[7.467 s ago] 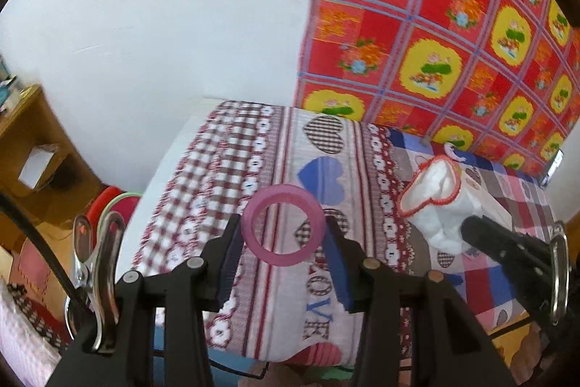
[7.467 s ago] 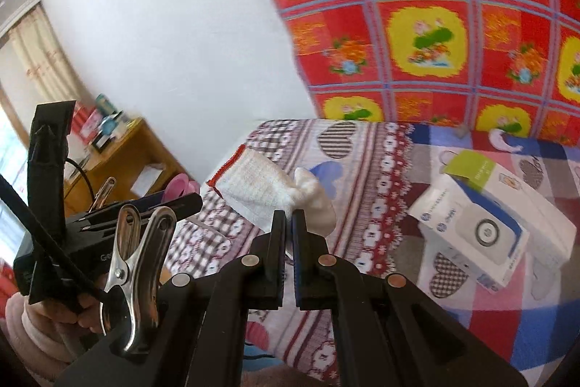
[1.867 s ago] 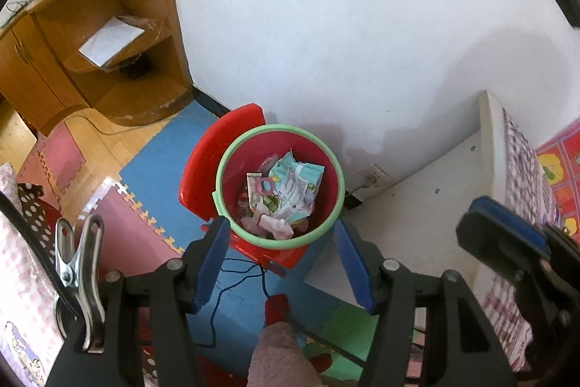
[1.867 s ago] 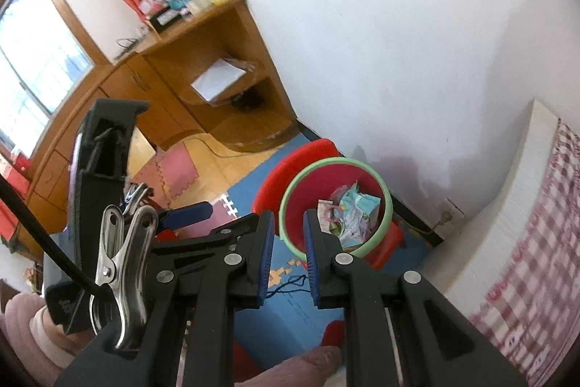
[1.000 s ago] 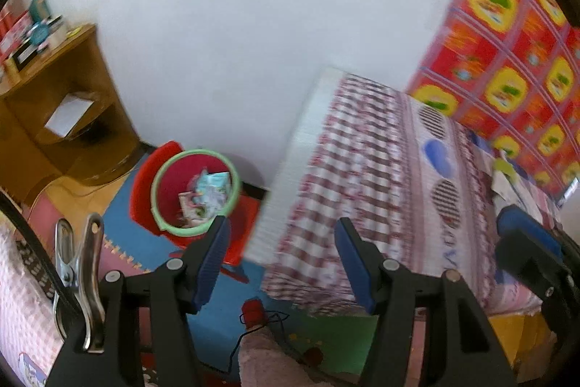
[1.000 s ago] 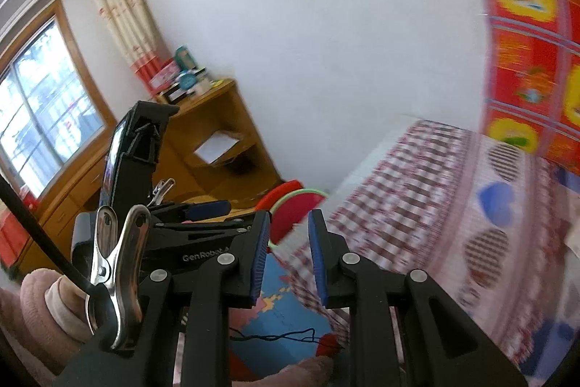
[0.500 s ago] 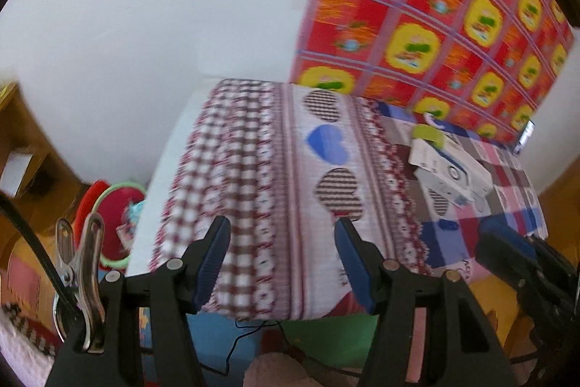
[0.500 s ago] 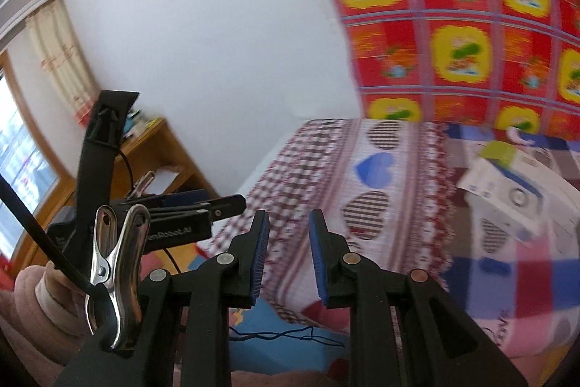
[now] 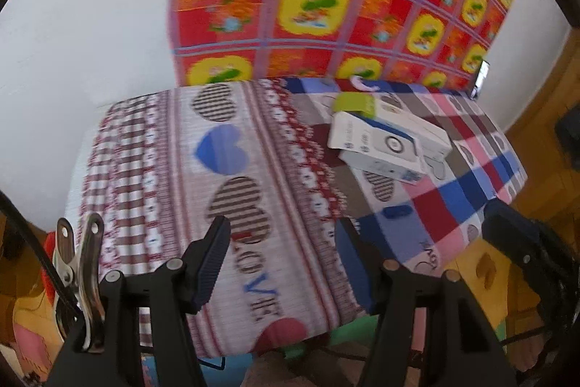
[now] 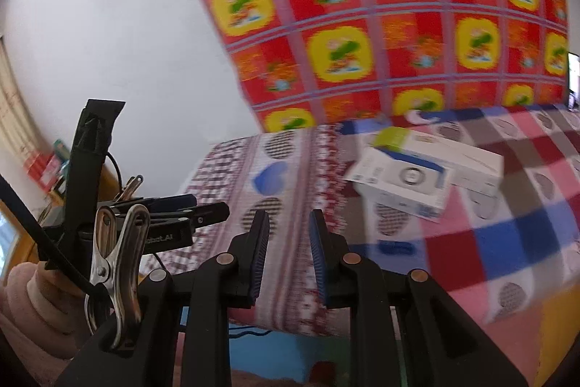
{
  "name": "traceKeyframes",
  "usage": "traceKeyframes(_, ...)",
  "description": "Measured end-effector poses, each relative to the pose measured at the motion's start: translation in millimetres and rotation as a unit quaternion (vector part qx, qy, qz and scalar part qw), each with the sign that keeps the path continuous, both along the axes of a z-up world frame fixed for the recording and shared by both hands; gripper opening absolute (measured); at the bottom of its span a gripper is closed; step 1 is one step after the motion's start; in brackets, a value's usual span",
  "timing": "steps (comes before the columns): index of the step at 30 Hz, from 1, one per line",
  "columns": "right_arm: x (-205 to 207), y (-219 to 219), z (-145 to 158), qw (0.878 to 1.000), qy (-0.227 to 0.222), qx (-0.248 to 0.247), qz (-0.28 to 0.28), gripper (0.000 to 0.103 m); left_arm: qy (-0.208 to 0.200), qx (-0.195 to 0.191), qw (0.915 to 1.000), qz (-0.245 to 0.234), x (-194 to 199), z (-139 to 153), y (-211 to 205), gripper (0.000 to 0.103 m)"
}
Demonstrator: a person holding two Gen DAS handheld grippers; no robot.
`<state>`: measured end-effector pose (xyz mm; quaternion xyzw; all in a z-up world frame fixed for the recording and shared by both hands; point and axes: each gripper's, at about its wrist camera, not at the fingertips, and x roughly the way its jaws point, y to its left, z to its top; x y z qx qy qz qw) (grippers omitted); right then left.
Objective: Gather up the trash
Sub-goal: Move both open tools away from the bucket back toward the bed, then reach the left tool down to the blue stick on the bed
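White cartons [image 9: 389, 142] stacked on patterned bedspread [image 9: 232, 169] — contents unseen; left gripper [image 9: 284, 263] gaping, empty — right gripper [image 10: 289, 249] narrowly parted, empty.

"LOVE" stands in letters on the bedsheet [image 9: 261, 285]; "…bot.AI" shows on the left tool [image 10: 203, 209].

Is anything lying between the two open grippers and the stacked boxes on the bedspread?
Nothing visible does. Both the left gripper and the right gripper are empty and open, and only bare bedspread lies between them and the white boxes. A small blue item sits near the path, low and flat.
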<state>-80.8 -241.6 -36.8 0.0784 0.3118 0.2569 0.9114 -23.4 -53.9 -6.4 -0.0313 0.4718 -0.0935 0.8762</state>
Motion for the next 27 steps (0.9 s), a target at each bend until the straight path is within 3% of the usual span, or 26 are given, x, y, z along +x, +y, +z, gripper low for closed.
traceKeyframes(13,35.2,-101.7,-29.1,0.998,0.029,-0.061,-0.004,0.024,0.056,-0.01,0.9984,0.007,26.1,-40.6,-103.5,0.063)
traceKeyframes(27,68.2,-169.3,-51.7,0.997,0.047,-0.066,0.014,0.024,0.089,0.015,0.9958,0.012,52.7,-88.0,-176.2,0.063)
